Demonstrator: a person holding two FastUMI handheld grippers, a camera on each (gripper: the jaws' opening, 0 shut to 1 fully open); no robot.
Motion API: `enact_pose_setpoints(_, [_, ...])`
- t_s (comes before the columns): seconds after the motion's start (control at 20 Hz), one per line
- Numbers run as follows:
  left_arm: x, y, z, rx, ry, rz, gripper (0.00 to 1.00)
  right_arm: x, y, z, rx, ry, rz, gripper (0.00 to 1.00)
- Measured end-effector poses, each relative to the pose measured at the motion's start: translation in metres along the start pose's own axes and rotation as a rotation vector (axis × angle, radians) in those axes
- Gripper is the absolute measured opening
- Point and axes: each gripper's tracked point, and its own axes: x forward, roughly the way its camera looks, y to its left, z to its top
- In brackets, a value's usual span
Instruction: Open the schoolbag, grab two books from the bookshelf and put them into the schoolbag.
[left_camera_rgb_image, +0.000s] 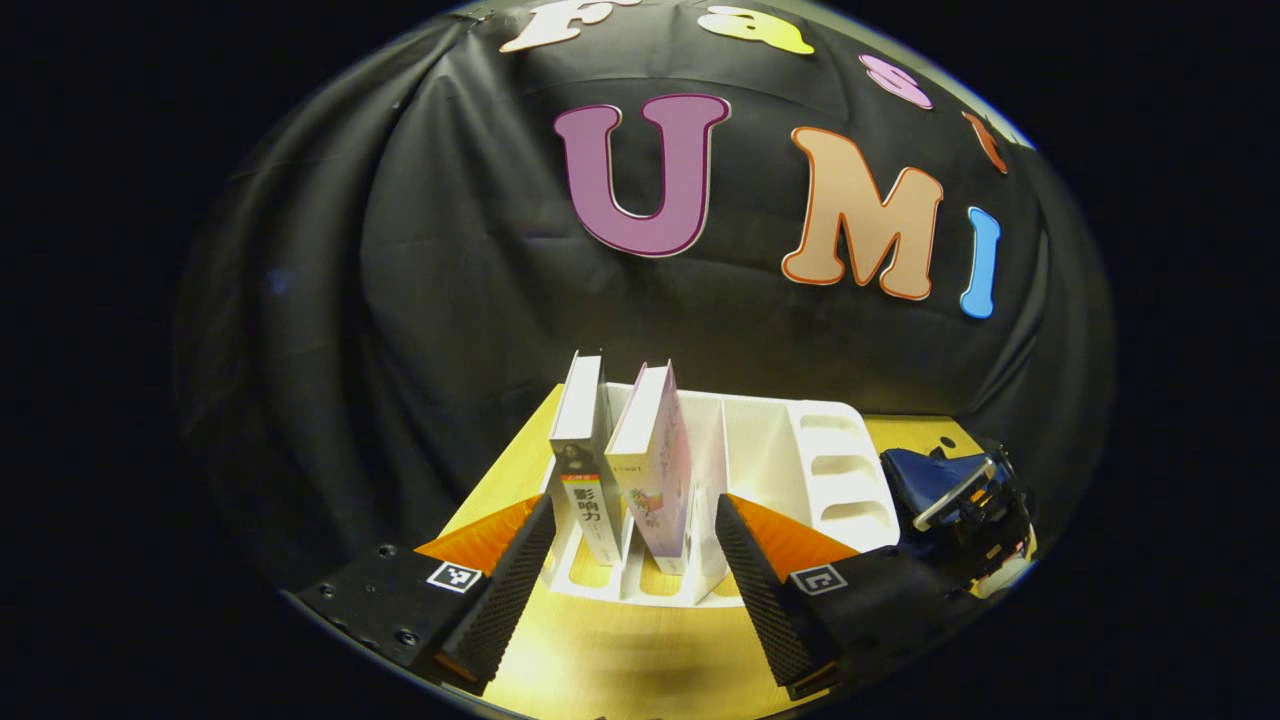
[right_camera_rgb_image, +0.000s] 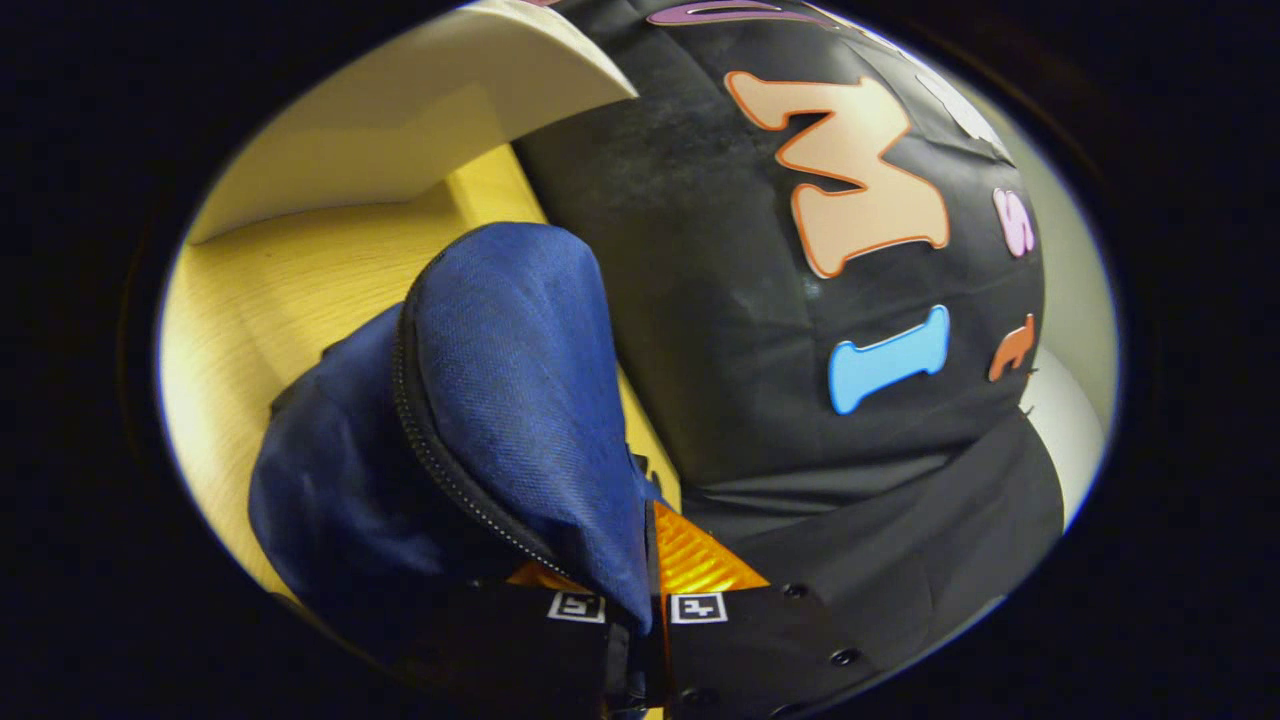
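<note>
At the bottom of the left gripper view, the left gripper (left_camera_rgb_image: 633, 560) stands spread wide before two upright books (left_camera_rgb_image: 622, 470) in the white bookshelf (left_camera_rgb_image: 800, 460) at frame centre. At lower centre of the right gripper view, the right gripper (right_camera_rgb_image: 640, 590) is clenched on the blue schoolbag (right_camera_rgb_image: 500, 400) flap. Likely risks: wide jaws could take both books or tip them; a slipping flap could close the bag.

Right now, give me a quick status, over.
Left tool open, lined up on two books upright in white bookshelf. Right tool shut on blue schoolbag flap. Nothing between left tool and books.
</note>
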Motion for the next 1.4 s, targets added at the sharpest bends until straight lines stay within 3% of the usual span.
enact_pose_setpoints(0.5, [0.046, -0.016, 0.068, 0.093, -0.042, -0.059, 0.95, -0.010, -0.051, -0.006, 0.111, -0.001, -0.044, 0.07])
enact_pose_setpoints(0.75, [0.082, -0.015, 0.095, 0.119, -0.028, -0.083, 0.95, -0.020, -0.064, -0.011, 0.163, 0.022, -0.026, 0.07])
enact_pose_setpoints(1.1, [0.127, -0.015, 0.078, 0.115, 0.228, -0.164, 0.95, -0.034, -0.075, -0.022, 0.227, 0.049, -0.006, 0.08])
enact_pose_setpoints(1.4, [0.149, -0.006, 0.039, 0.099, 0.499, -0.168, 0.92, -0.046, -0.080, -0.033, 0.244, 0.050, 0.002, 0.07])
